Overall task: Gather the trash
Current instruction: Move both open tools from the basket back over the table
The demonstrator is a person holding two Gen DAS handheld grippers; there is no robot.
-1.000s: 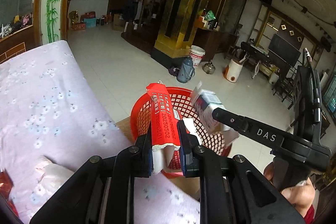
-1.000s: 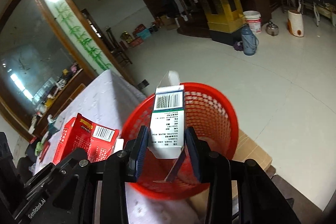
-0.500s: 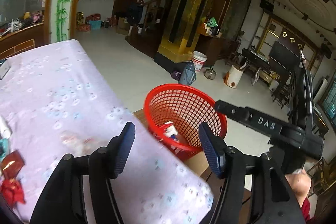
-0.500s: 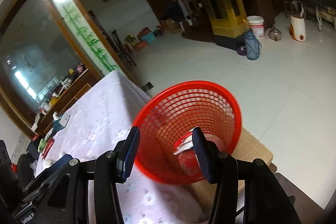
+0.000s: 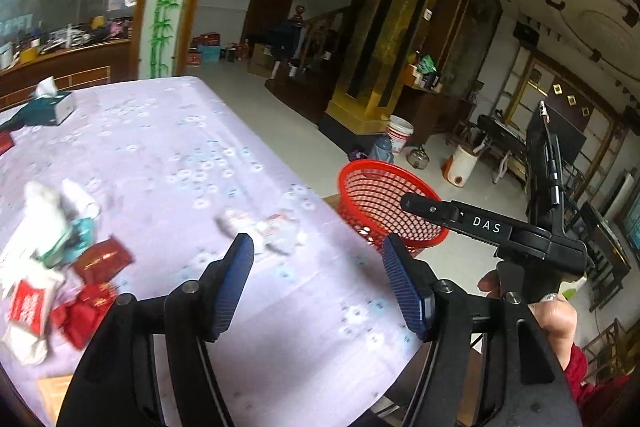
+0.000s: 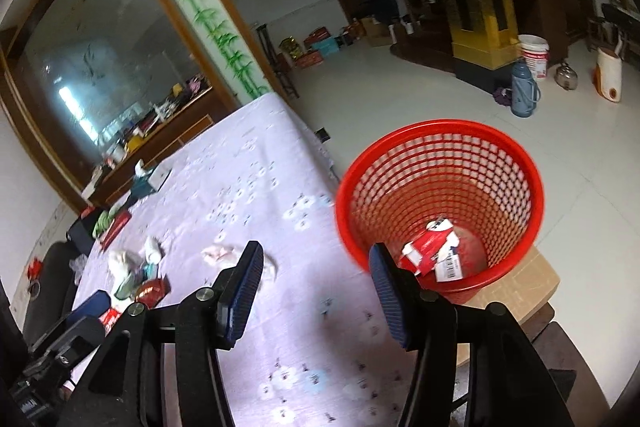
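Observation:
My left gripper point(image 5: 318, 247) is open and empty above the table's near corner. My right gripper point(image 6: 314, 259) is open too, hanging between the table edge and the red mesh basket point(image 6: 516, 163). In the basket lie a red carton and a white barcoded box point(image 6: 434, 255). The left wrist view has the basket point(image 5: 360, 183) past the table's right edge, with the right gripper's body point(image 5: 520, 235) in front of it. A pile of red and white wrappers and tissues point(image 5: 52, 259) lies at the table's left. A crumpled pinkish wrapper point(image 5: 272, 227) rests just beyond my left fingertips.
The table wears a lilac flowered cloth point(image 5: 168, 155). A tissue box point(image 5: 52, 103) sits at its far end. The basket stands on a cardboard box point(image 6: 524, 287). On the tiled floor are a blue flask point(image 6: 524, 87), a white bucket point(image 6: 534, 55) and a kettle.
Both grippers opened and dropped the red carton and the white box into the basket. Both have since drawn back and swung left over the table, bringing the trash pile into view.

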